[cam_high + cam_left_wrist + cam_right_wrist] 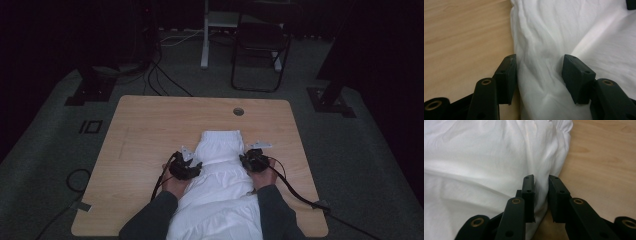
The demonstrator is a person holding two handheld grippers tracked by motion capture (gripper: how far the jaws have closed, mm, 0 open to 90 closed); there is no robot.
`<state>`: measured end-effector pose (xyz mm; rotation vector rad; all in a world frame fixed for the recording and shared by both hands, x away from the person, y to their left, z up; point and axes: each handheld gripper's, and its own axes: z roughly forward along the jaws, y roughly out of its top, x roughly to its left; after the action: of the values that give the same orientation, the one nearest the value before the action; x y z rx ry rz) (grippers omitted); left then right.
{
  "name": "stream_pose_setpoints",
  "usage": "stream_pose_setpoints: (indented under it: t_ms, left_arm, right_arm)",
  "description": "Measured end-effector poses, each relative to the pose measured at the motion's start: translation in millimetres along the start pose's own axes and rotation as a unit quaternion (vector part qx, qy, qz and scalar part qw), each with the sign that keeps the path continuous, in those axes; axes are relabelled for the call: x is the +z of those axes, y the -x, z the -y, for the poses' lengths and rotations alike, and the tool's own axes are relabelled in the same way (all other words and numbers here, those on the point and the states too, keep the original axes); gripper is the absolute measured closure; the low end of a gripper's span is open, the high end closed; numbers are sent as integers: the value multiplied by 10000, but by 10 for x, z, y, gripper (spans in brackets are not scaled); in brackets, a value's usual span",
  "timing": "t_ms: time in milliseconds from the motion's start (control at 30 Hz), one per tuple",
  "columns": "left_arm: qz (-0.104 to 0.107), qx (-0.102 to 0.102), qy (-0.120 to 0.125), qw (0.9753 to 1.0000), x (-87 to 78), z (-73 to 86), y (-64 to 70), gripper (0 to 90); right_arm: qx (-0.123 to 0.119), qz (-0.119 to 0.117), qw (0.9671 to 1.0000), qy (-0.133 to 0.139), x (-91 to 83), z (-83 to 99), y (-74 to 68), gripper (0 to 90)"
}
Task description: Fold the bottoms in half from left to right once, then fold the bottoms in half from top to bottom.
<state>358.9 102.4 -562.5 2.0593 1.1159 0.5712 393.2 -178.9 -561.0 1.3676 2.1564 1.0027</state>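
Plainly, the white shorts [220, 170] lie flat on the table [145, 130], their long axis running away from the person: waistband at the far end, legs reaching back to the near edge between the two sleeves. The work in hand looks like folding or smoothing them.

Each gripper sits at one side edge, about midway along the cloth. The left gripper [186, 169] is at the left edge; in the left gripper view its jaws stand wide apart over the edge of the shorts [564, 37], one pad by the bare wood, the other on the cloth, with a ridge of fabric between them and nothing yet clamped. The right gripper [254, 160] is at the right edge; in the right gripper view its jaws are nearly together, with a fold at the edge of the shorts [486, 162] running into the narrow gap, so it seems to have a pinch of the cloth.

Since the edges face the grippers squarely, neither hand is nearer. Any lift or fold would likely turn across that long axis, once the left one bites.
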Motion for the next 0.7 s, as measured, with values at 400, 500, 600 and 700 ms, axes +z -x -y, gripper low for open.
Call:
stream_pose_setpoints:
  t_ms: [400, 500, 600, 700]
  left_arm:
    - [292, -291, -127, 9991, -202, 114, -28, 453]
    - [301, -347, 155, 9988, -298, -87, -125, 412]
    - [494, -223, 294, 9981, -297, -340, -216, 351]
    - [605, -192, 302, 9975, -104, -478, -279, 309]
  right_arm:
    - [-72, -125, 9999, 85, -98, 135, -176, 770]
    - [-71, -136, 9998, 86, -97, 134, -176, 771]
    - [-73, -160, 9998, 104, -92, 134, -173, 773]
    - [-60, -192, 9997, 127, -84, 133, -174, 773]
